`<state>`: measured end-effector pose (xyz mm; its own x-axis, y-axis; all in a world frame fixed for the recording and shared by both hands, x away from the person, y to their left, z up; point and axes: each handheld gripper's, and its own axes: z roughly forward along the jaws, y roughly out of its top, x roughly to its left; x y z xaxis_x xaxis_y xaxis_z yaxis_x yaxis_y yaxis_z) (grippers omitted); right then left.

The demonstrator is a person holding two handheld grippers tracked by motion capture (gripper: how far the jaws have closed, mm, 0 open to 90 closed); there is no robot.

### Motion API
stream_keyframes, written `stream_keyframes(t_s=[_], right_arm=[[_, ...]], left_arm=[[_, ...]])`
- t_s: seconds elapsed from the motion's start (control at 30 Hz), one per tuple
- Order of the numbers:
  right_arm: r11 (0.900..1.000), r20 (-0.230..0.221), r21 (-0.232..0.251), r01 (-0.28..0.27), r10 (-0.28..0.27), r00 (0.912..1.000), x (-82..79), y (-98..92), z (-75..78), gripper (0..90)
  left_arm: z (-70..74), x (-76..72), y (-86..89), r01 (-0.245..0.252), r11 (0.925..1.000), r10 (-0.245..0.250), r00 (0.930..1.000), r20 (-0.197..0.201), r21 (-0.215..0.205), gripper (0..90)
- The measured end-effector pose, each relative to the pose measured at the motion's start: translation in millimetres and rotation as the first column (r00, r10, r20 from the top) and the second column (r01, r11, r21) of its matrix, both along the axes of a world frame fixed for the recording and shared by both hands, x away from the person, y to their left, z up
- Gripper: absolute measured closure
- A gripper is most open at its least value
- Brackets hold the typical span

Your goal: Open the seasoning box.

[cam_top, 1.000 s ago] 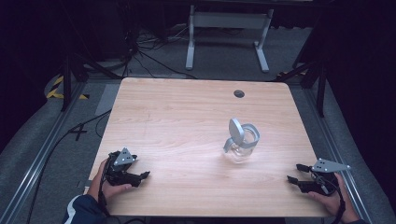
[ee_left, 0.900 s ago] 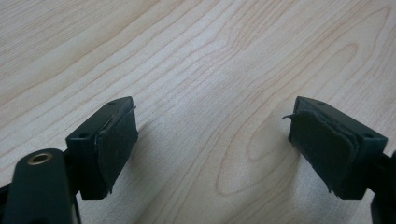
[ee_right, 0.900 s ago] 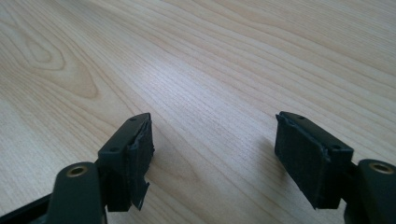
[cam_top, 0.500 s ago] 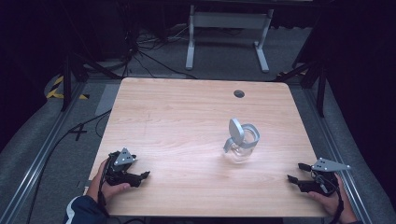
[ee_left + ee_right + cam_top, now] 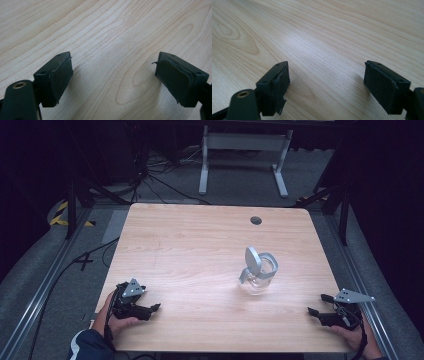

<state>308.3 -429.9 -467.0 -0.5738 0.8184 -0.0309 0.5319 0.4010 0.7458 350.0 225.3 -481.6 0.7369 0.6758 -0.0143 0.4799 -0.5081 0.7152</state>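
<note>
A small clear glass jar (image 5: 258, 281) stands on the wooden table (image 5: 190, 245), right of the middle, with its grey hinged lid (image 5: 251, 259) flipped up. My left gripper (image 5: 154, 310) rests at the front left corner in a hand, jaws open. Its own view shows bare wood between the pads (image 5: 63, 75). My right gripper (image 5: 317, 303) lies at the front right edge, well short of the jar. Its jaws have just been opening and stand wide, with nothing between the pads (image 5: 384, 85).
A dark cable hole (image 5: 256, 220) sits near the table's far edge. Beyond the table stand a white metal frame (image 5: 240, 142) and loose cables (image 5: 160, 175) on grey floor. Rails run along both sides of the table.
The right gripper's jaws look slightly wider apart than before. Both hands, the left gripper and the jar have stayed where they were.
</note>
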Motion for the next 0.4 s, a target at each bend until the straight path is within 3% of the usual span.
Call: stream_keyframes(t_s=[0.4], right_arm=[[1.0,-0.004,0.001,0.019,-0.019,0.9998,0.1,0.5,0.0,17.7]], left_arm=[[0.0,0.2,-0.1,-0.013,0.9999,0.013,0.9999,-0.001,0.0,13.9]])
